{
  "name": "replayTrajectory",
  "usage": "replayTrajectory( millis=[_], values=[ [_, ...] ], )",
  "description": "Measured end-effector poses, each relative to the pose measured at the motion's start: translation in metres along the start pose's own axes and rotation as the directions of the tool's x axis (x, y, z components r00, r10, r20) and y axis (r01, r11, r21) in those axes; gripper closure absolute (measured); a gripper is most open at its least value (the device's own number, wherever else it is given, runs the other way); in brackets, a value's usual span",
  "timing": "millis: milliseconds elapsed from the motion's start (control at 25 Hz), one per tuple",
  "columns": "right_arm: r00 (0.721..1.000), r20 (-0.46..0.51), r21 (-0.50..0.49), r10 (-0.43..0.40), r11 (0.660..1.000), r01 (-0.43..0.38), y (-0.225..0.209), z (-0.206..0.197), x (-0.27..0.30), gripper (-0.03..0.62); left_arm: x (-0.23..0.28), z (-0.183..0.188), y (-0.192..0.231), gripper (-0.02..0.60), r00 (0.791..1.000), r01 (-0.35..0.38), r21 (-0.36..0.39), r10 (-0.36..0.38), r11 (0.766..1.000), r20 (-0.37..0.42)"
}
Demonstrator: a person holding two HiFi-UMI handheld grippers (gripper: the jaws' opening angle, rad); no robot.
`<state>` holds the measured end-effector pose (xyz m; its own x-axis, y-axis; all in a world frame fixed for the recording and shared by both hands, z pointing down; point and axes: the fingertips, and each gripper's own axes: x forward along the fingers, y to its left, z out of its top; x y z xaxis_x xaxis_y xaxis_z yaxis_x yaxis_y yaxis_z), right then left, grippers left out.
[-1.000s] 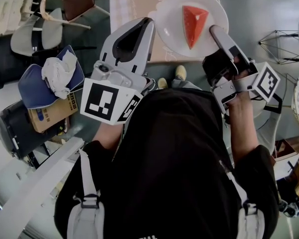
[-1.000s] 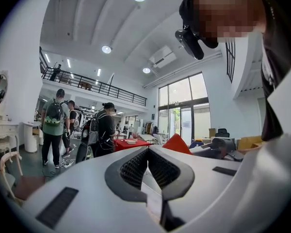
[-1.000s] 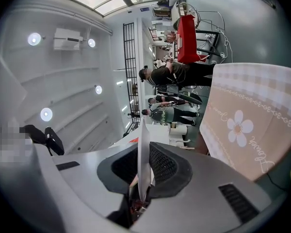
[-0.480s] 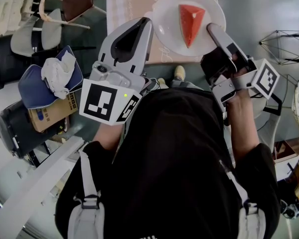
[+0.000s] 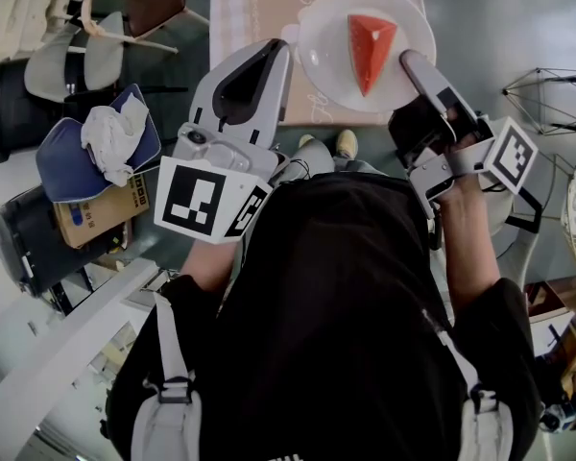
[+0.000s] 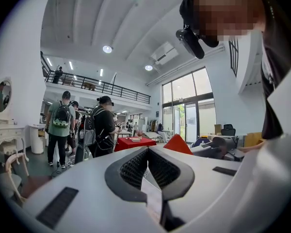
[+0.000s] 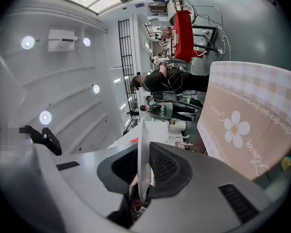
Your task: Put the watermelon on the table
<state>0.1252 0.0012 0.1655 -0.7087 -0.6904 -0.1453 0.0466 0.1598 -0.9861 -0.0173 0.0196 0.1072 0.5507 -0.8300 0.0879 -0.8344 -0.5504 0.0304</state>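
A red wedge of watermelon (image 5: 370, 46) lies on a round white plate (image 5: 326, 60) that is held in the air over the near end of a table with a beige flowered cloth (image 5: 254, 3). My left gripper (image 5: 284, 48) is shut on the plate's left rim, and my right gripper (image 5: 411, 61) is shut on its right rim. In the left gripper view the thin white plate rim (image 6: 153, 198) runs between the closed jaws of the left gripper (image 6: 147, 161), with the watermelon (image 6: 177, 144) beyond. In the right gripper view the plate (image 7: 143, 149) stands edge-on inside the right gripper (image 7: 144, 165), beside the tablecloth (image 7: 247, 115).
Chairs (image 5: 106, 51) stand left of the table. A blue seat with a white cloth (image 5: 101, 152) and a cardboard box (image 5: 101, 214) are nearer on the left. A wire stand (image 5: 547, 80) is on the right. Several people (image 6: 104, 130) stand by a red table (image 6: 133, 142).
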Motion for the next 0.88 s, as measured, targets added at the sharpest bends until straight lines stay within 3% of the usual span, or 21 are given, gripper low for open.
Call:
replayTrajectory(
  millis=[360, 880],
  values=[
    [1.000, -0.004, 0.002, 0.001, 1.000, -0.001, -0.004, -0.001, 0.007, 0.549, -0.006, -0.002, 0.005, 0.569, 1.000, -0.014, 0.007, 0.014, 1.000, -0.019],
    [1.000, 0.015, -0.001, -0.021, 1.000, 0.021, -0.012, 0.019, 0.065, 0.549, 0.036, 0.000, 0.060, 0.569, 0.999, 0.021, -0.020, -0.022, 1.000, -0.027]
  ],
)
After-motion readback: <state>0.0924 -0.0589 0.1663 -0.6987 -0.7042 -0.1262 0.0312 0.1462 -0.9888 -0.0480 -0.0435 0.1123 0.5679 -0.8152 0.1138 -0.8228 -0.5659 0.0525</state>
